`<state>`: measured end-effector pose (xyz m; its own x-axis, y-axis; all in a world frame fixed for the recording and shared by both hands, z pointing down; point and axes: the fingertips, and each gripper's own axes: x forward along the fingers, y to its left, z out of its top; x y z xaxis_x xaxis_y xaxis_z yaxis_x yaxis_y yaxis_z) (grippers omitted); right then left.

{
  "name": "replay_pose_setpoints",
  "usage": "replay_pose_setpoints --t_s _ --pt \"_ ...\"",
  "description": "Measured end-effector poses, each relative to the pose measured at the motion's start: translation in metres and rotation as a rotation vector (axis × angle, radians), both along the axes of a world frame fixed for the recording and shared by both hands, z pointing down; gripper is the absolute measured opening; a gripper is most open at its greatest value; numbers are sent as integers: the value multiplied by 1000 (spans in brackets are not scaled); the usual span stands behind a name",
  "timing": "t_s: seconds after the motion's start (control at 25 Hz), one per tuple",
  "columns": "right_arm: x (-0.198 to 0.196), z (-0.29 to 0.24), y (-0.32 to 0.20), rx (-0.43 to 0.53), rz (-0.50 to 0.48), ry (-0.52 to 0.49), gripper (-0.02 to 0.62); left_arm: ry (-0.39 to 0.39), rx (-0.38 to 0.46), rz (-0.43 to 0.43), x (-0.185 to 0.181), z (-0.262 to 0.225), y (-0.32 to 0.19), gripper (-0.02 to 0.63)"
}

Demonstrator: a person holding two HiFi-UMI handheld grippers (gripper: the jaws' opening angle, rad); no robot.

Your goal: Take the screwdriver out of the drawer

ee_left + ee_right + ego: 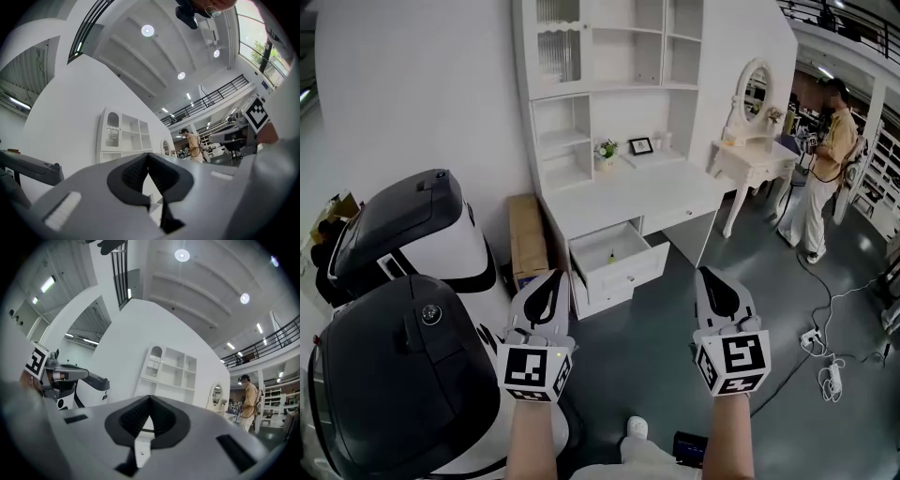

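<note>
The white desk (628,199) has one drawer (623,269) pulled open. A small yellow-green object (610,254) lies inside; it is too small to tell whether it is the screwdriver. My left gripper (550,281) and right gripper (713,279) hover side by side above the grey floor, well short of the drawer. Both are shut and hold nothing. In the left gripper view the left gripper (149,157) points at the shelf unit (123,138). In the right gripper view the right gripper (149,399) points the same way, its jaws also meeting at the tip.
Two black-and-white machines (403,375) stand close on the left, beside a cardboard box (528,234). A white vanity table with an oval mirror (755,155) stands right of the desk. A person (825,169) stands at the far right. Cables and a power strip (830,375) lie on the floor.
</note>
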<state>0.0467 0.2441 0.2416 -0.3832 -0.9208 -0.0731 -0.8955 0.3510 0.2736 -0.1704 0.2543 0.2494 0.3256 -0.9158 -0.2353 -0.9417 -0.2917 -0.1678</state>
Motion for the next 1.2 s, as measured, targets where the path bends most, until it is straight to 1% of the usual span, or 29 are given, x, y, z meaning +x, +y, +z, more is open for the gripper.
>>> replay_pose_setpoints --t_s 0.36,0.48,0.64,0.76,1.0,1.2 --pt "40 -3 -112 -9 -37 -18 6 4 -4 -34 41 -9 -106 6" --pt "52 -2 -139 -16 -55 -17 6 1 -8 -45 56 -9 -132 6" --pt "67 1 -164 -19 -55 -30 6 -12 -19 -53 70 -5 -156 6" --pt "72 8 -178 -31 -57 -36 6 -13 -23 -60 73 -3 -169 6" --pt "85 13 -201 -42 -36 -34 6 11 -48 -55 74 2 -194 6" --pt "87 12 -225 -42 -20 -36 6 52 -49 -54 63 1 -225 6"
